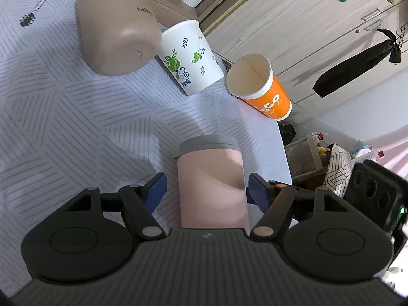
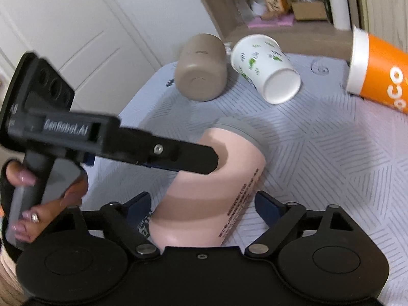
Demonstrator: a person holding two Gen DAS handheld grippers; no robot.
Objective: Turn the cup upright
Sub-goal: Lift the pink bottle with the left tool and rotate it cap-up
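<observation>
Jaws on my left gripper [image 1: 206,191] stand spread, blue pads on either side of the pink cup [image 1: 213,183]; whether they touch its smooth matte wall I cannot tell. My right gripper [image 2: 201,204] is spread too, with the same cup [image 2: 216,191] lying between its pads, a clear gap on the right side. The cup is a cylinder with a grey lid, on its side on the surface [image 1: 76,114], which is covered by a pale cloth printed with grey hatched lines.

Only the right view shows small printed text along the cup's side, my left gripper [image 2: 201,163] reaching across the cup from the left, and my left hand [image 2: 48,201] on its handle.

Farther off lie a rounded brown tumbler [image 1: 114,28], a white paper cup [image 1: 190,56] with green leaf prints, and an orange paper cup [image 1: 260,86], all tipped over. The left view looks into the orange cup's open mouth; the right view shows the white cup's flat base [image 2: 281,85].
</observation>
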